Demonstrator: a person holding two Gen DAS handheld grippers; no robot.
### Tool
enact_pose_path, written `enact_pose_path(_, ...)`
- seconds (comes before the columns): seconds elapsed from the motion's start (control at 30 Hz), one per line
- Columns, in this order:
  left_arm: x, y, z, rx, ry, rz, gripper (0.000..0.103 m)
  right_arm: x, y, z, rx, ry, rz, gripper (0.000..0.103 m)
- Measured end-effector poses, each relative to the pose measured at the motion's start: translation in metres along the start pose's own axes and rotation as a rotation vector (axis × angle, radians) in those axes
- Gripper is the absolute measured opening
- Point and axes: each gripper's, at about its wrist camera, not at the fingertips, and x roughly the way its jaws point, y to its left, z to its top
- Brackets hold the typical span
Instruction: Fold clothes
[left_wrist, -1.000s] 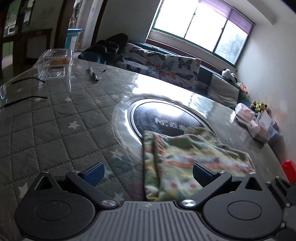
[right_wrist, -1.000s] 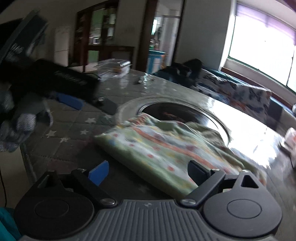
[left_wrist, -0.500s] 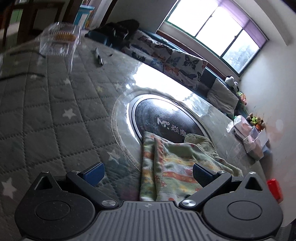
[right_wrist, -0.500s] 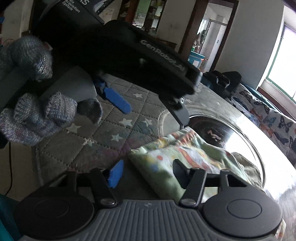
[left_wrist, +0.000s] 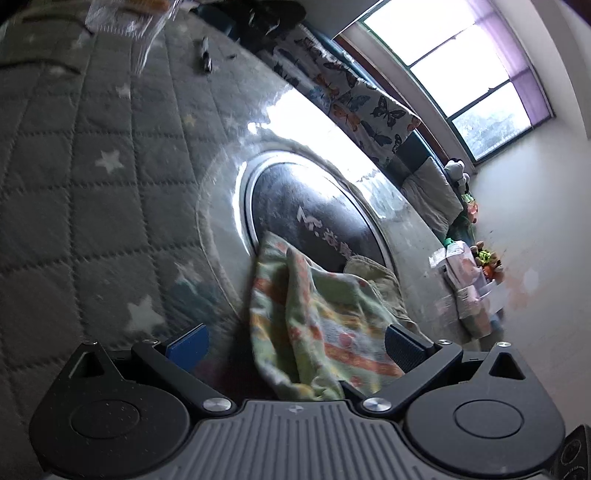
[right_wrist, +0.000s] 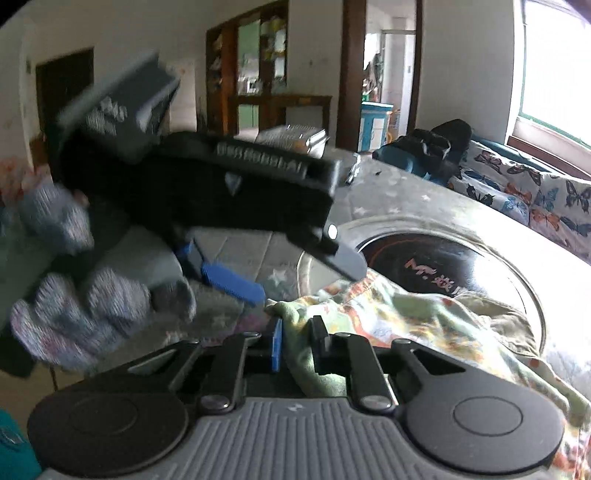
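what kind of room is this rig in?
Most likely a home living or dining room. A sofa with butterfly-print covers runs under a big window, a wooden cabinet stands at the back, and the colourful garment lies on a quilt-covered round table.

A round table wears a grey quilted cover with pale stars; at its centre sits a dark glass hob in a metal ring, printed with white lettering. Near the far edge stand a clear plastic box and a small dark pen-like object. Beyond that edge runs a sofa with a butterfly-print throw below a bright window. At the right-hand edge lie pale packets.
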Motion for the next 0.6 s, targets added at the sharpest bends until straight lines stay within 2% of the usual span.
enact_pose_path(0.13, 0.009, -0.001, 0.001, -0.066, 0.027, -0.043, 0.102, -0.01, -0.008, 0.001, 0.038, -0.034, 0.012, 0.013)
enact_pose_path(0.3, 0.022, -0.004, 0.002, -0.104, 0.068, -0.085, 0.086, -0.021, -0.017, 0.0, 0.07, -0.067, 0.034, 0.013)
enact_pose_path(0.4, 0.029, -0.006, 0.001, -0.104, 0.082, -0.097, 0.071, -0.022, -0.021, -0.003, 0.076, -0.066, 0.055, 0.013)
enact_pose_path(0.47, 0.032, -0.005, 0.0, -0.102, 0.094, -0.092, 0.047, -0.023, -0.023, -0.004, 0.079, -0.066, 0.069, 0.013)
enact_pose_path(0.5, 0.035, -0.004, 0.0, -0.102, 0.101, -0.09, 0.041, -0.023, -0.025, -0.005, 0.083, -0.066, 0.077, 0.014)
enact_pose_path(0.53, 0.037, -0.004, -0.001, -0.101, 0.108, -0.088, 0.03, -0.024, -0.026, -0.006, 0.089, -0.066, 0.085, 0.015)
enact_pose_path(0.57, 0.038, -0.003, -0.001, -0.102, 0.111, -0.085, 0.022, -0.025, -0.028, -0.007, 0.098, -0.067, 0.092, 0.016)
enact_pose_path(0.6, 0.039, -0.001, -0.002, -0.102, 0.111, -0.083, 0.019, -0.026, -0.03, -0.008, 0.108, -0.069, 0.099, 0.017)
